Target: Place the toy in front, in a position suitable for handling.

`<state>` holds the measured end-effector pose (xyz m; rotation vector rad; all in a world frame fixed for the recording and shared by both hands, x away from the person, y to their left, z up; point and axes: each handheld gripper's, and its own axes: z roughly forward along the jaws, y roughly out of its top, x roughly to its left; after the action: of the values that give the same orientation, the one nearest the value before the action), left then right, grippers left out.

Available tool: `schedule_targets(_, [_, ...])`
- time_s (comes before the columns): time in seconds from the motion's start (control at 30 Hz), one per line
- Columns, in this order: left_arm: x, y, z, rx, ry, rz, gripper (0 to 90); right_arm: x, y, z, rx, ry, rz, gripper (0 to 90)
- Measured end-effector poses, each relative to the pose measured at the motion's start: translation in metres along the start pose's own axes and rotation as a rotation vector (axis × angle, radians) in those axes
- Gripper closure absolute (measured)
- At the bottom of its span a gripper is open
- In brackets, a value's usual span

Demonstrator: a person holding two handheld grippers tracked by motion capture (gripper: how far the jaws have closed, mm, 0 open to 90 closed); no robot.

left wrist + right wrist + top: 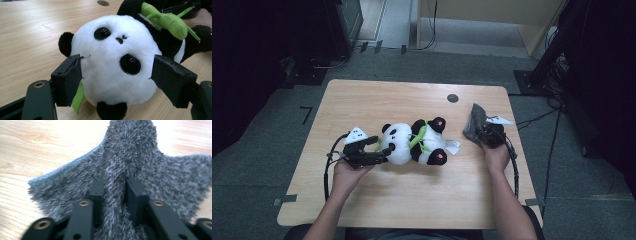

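At the left of the high view our left gripper (pixel 384 150) sits low on the pale wooden table (pixel 377 95), its jaws spread on either side of the round white head of the black-and-white plush panda (pixel 414 142). In the left gripper view the two black pads (pixel 67 80) flank the head: the one at frame left looks to brush the fur, the one at frame right stands clear, so we hold nothing there yet. The panda lies on its side at the centre of the table, head toward that gripper, with a green fabric bamboo sprig (pixel 167 21) across its chest and a white sewn-in label (pixel 453 146) at its rump.

Further right, our right gripper (pixel 484 135) is clamped on a fold of the shaggy grey fleece cloth (pixel 130 157), which rises from the table at the right of centre.

We judge the head the risk: it is wide, soft and round, so pads closing off-centre could squeeze it out forward or roll the toy. A green leaf (pixel 78 98) by the left pad could get caught instead of the head. The pinch on the cloth is only a narrow ridge of pile, which may slip if tugged.

A small dark round disc (pixel 452 98) lies in the tabletop, well apart toward the upper edge. Between the two grippers only the panda's body stands.
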<state>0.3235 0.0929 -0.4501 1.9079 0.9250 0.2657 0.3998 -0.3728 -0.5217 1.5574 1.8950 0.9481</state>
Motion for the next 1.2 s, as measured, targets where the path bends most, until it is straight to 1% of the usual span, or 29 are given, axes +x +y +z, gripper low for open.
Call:
schedule_targets(0.03, [0.001, 0.0, 0.001, 0.007, 0.002, 0.004, 23.6, 0.0, 0.0, 0.0, 0.002, 0.004, 0.002, 77.0])
schedule_targets(0.1, [0.001, 0.0, 0.001, 0.01, -0.002, 0.003, 22.6, -0.002, 0.003, -0.002, 0.021, 0.012, 0.006, 78.8])
schedule_targets(0.17, [0.0, 0.0, 0.002, 0.011, -0.01, 0.004, 21.4, -0.004, 0.006, -0.005, 0.036, 0.027, 0.026, 79.8])
schedule_targets(0.23, [0.0, 0.0, 0.003, 0.01, -0.013, 0.006, 21.1, -0.005, 0.008, -0.007, 0.036, 0.034, 0.029, 79.9])
schedule_targets(0.27, [-0.001, 0.0, 0.003, 0.014, -0.016, 0.01, 20.9, -0.006, 0.009, -0.009, 0.029, 0.04, 0.037, 80.0])
schedule_targets(0.3, [-0.001, 0.0, 0.004, 0.016, -0.015, 0.013, 19.5, -0.008, 0.011, -0.013, 0.014, 0.055, 0.057, 80.0])
schedule_targets(0.37, [-0.002, 0.0, 0.005, 0.019, -0.019, 0.011, 18.1, -0.008, 0.014, -0.017, 0.003, 0.064, 0.063, 80.0])
schedule_targets(0.5, [-0.002, 0.0, 0.007, 0.026, -0.021, 0.01, 16.3, -0.006, 0.017, -0.022, -0.003, 0.085, 0.061, 79.9])
schedule_targets(0.53, [-0.002, 0.0, 0.008, 0.028, -0.024, 0.01, 15.3, -0.005, 0.018, -0.025, -0.008, 0.1, 0.063, 79.8])
schedule_targets(0.57, [-0.002, 0.0, 0.008, 0.026, -0.03, 0.007, 14.7, -0.004, 0.019, -0.025, -0.01, 0.105, 0.062, 79.8])
schedule_targets(0.63, [-0.001, 0.001, 0.009, 0.027, -0.045, 0.007, 12.7, -0.002, 0.023, -0.028, -0.012, 0.139, 0.064, 79.5])
schedule_targets(0.67, [-0.001, 0.001, 0.01, 0.022, -0.051, 0.003, 12.7, -0.002, 0.023, -0.028, -0.012, 0.139, 0.064, 79.5])
schedule_targets(0.73, [0.0, 0.002, 0.012, 0.018, -0.056, -0.006, 8.6, 0.004, 0.027, -0.033, -0.022, 0.172, 0.052, 78.7])
schedule_targets(0.77, [0.0, 0.002, 0.014, 0.017, -0.05, -0.01, 8.6, 0.004, 0.027, -0.033, -0.022, 0.172, 0.052, 78.7])
schedule_targets(0.8, [0.001, 0.001, 0.017, 0.022, -0.049, -0.014, 8.0, 0.009, 0.029, -0.037, -0.028, 0.192, 0.036, 78.5])
schedule_targets(0.83, [0.003, 0.001, 0.019, 0.025, -0.054, -0.016, 8.0, 0.009, 0.029, -0.037, -0.028, 0.192, 0.036, 78.5])
schedule_targets(0.87, [0.004, 0.0, 0.022, 0.032, -0.062, -0.028, 8.0, 0.01, 0.029, -0.038, -0.027, 0.198, 0.034, 78.5])
schedule_targets(0.9, [0.004, 0.0, 0.024, 0.038, -0.07, -0.028, 8.0, 0.013, 0.03, -0.04, -0.028, 0.208, 0.025, 78.6])
schedule_targets(0.93, [0.004, -0.001, 0.028, 0.045, -0.059, -0.021, 7.9, 0.014, 0.031, -0.041, -0.03, 0.212, 0.019, 78.6])
schedule_targets(1.0, [0.003, -0.002, 0.032, 0.052, -0.06, -0.012, 6.0, 0.017, 0.032, -0.045, -0.036, 0.224, 0.011, 78.6])
schedule_targets(1.03, [0.002, -0.002, 0.035, 0.056, -0.053, -0.01, 3.8, 0.018, 0.033, -0.047, -0.037, 0.233, 0.012, 78.6])
schedule_targets(1.07, [0.002, -0.003, 0.038, 0.063, -0.059, -0.012, 2.6, 0.019, 0.035, -0.05, -0.034, 0.253, 0.019, 78.5])
schedule_targets(1.1, [0.002, -0.003, 0.038, 0.063, -0.059, -0.012, 1.4, 0.02, 0.036, -0.051, -0.034, 0.263, 0.018, 78.3])
schedule_targets(1.13, [0.003, -0.004, 0.04, 0.069, -0.051, -0.02, 0.5, 0.021, 0.036, -0.053, -0.03, 0.266, 0.015, 78.1])
schedule_targets(1.17, [0.005, -0.005, 0.041, 0.072, -0.055, -0.031, 0.5, 0.021, 0.036, -0.053, -0.03, 0.266, 0.015, 78.1])
schedule_targets(1.2, [0.007, -0.007, 0.042, 0.064, -0.076, -0.046, 0.4, 0.022, 0.037, -0.055, -0.03, 0.264, 0.006, 77.7])
